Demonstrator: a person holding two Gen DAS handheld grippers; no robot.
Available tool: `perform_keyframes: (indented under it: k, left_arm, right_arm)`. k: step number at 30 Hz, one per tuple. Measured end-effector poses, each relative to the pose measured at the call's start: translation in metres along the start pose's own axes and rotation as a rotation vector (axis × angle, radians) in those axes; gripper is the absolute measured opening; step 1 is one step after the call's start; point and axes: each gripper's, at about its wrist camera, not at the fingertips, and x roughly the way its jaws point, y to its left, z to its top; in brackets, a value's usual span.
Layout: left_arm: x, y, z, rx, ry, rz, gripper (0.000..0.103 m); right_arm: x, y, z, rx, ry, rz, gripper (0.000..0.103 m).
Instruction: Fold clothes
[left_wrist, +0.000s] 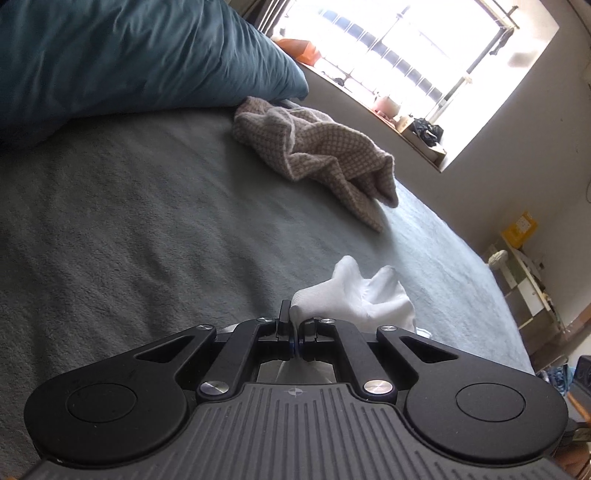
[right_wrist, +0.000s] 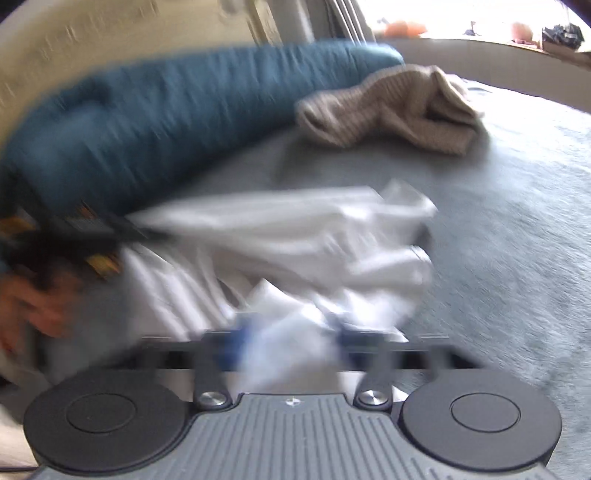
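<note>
My left gripper (left_wrist: 296, 326) is pinched nearly closed on a bunched fold of the white garment (left_wrist: 360, 295), the cloth puffing out just past the fingertips and a strip of it visible beneath the linkage. My right gripper (right_wrist: 291, 338) is harder to read: its view is smeared with motion blur, the fingers stand apart with white cloth (right_wrist: 280, 240) bulging between them, but whether they are actually pressing on it I cannot tell. In that view the white garment hangs and drapes in loose pleats between my two tools, above the grey-green bed cover (left_wrist: 129, 229); the left gripper (right_wrist: 122, 229) shows there at the far left, with a hand (right_wrist: 37, 306) below it. A second piece, a beige checked knit (left_wrist: 314, 155), lies crumpled on the bed near the teal pillow (left_wrist: 129, 51), well apart from the white one. Judgement on handling: the white fabric looks thin, light and limp, with no stiffness to hold a crease by itself; it will sag and slide, so it wants gripping at a hem, corner or seam rather than mid-panel, with both holds spread apart to keep an edge taut. The knit looks thicker and spongier, likely grippier, and bulkier in a pinch.
</note>
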Motion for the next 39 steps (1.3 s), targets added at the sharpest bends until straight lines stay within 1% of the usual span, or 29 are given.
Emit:
perform_keyframes:
  k: [2,4,6,8,12,13,15,16,17,20,21,22,23,25,26,28,29,30,31,32,34,35,37,39]
  left_arm:
    - [0.002,0.005,0.001,-0.014,-0.002,0.005,0.000]
    - [0.006,0.010,0.002,-0.031,-0.001,0.004,0.000]
    - [0.009,0.013,0.003,-0.042,-0.002,0.003,0.000]
    - [0.012,0.016,0.003,-0.049,-0.002,0.001,0.000]
    - [0.017,0.017,0.002,-0.052,0.000,-0.010,0.000]
    - [0.017,0.017,0.002,-0.047,0.000,-0.010,0.000]
    - [0.019,0.014,0.002,-0.038,0.000,-0.011,0.000]
    - [0.018,0.013,0.002,-0.039,-0.002,-0.014,0.000]
    - [0.018,0.012,0.003,-0.040,-0.004,-0.018,0.000]
    - [0.014,0.007,0.006,-0.031,-0.015,-0.027,0.000]
    - [0.012,0.004,0.008,-0.021,-0.019,-0.031,0.000]
    - [0.009,0.001,0.009,-0.011,-0.023,-0.036,0.000]
    - [0.007,-0.002,0.010,-0.002,-0.026,-0.043,0.000]
    - [0.000,-0.010,0.014,0.019,-0.035,-0.066,0.000]
    - [-0.004,-0.015,0.015,0.031,-0.044,-0.082,0.000]
    - [-0.011,-0.025,0.018,0.056,-0.062,-0.116,0.000]
    - [-0.015,-0.031,0.020,0.068,-0.071,-0.133,0.000]
    - [-0.019,-0.036,0.021,0.081,-0.081,-0.149,0.000]
    - [-0.023,-0.041,0.023,0.093,-0.090,-0.166,0.000]
    - [-0.027,-0.046,0.025,0.103,-0.100,-0.183,0.000]
    - [-0.034,-0.055,0.027,0.122,-0.119,-0.213,0.000]
    - [-0.037,-0.057,0.028,0.129,-0.122,-0.225,0.000]
    - [-0.040,-0.061,0.029,0.141,-0.122,-0.246,0.000]
    - [-0.043,-0.064,0.030,0.155,-0.120,-0.267,0.000]
  right_arm:
    - [-0.012,-0.014,-0.003,0.067,-0.044,-0.039,0.001]
    - [-0.029,-0.029,-0.008,0.142,-0.093,-0.079,0.001]
    - [-0.065,-0.047,-0.018,0.242,-0.172,-0.099,0.001]
    - [-0.105,-0.058,-0.035,0.299,-0.253,-0.124,0.001]
    - [-0.177,-0.070,-0.080,0.408,-0.376,-0.136,0.001]
    - [-0.186,-0.072,-0.091,0.427,-0.361,-0.108,0.001]
    - [-0.196,-0.077,-0.114,0.454,-0.284,-0.019,0.001]
    - [-0.194,-0.073,-0.125,0.438,-0.196,0.034,0.001]
    - [-0.186,-0.066,-0.135,0.406,-0.081,0.073,0.001]
    - [-0.158,-0.041,-0.161,0.284,0.254,0.146,0.005]
    - [-0.153,-0.037,-0.165,0.246,0.319,0.144,0.007]
    - [-0.148,-0.035,-0.167,0.216,0.363,0.135,0.009]
    - [-0.148,-0.037,-0.163,0.197,0.360,0.124,0.010]
    - [-0.152,-0.044,-0.146,0.182,0.287,0.108,0.013]
    - [-0.154,-0.048,-0.134,0.183,0.233,0.110,0.017]
    - [-0.155,-0.048,-0.106,0.142,0.121,0.097,0.024]
    - [-0.154,-0.047,-0.092,0.116,0.064,0.088,0.033]
    - [-0.151,-0.043,-0.077,0.081,0.013,0.073,0.039]
    - [-0.146,-0.038,-0.062,0.040,-0.035,0.055,0.042]
    - [-0.139,-0.031,-0.050,0.009,-0.075,0.036,0.048]
    - [-0.115,-0.020,-0.029,-0.032,-0.107,0.020,0.050]
    - [-0.103,-0.014,-0.022,-0.053,-0.114,0.008,0.054]
    - [-0.080,-0.003,-0.011,-0.095,-0.122,-0.023,0.055]
    - [-0.058,0.013,-0.007,-0.188,-0.146,-0.079,0.056]
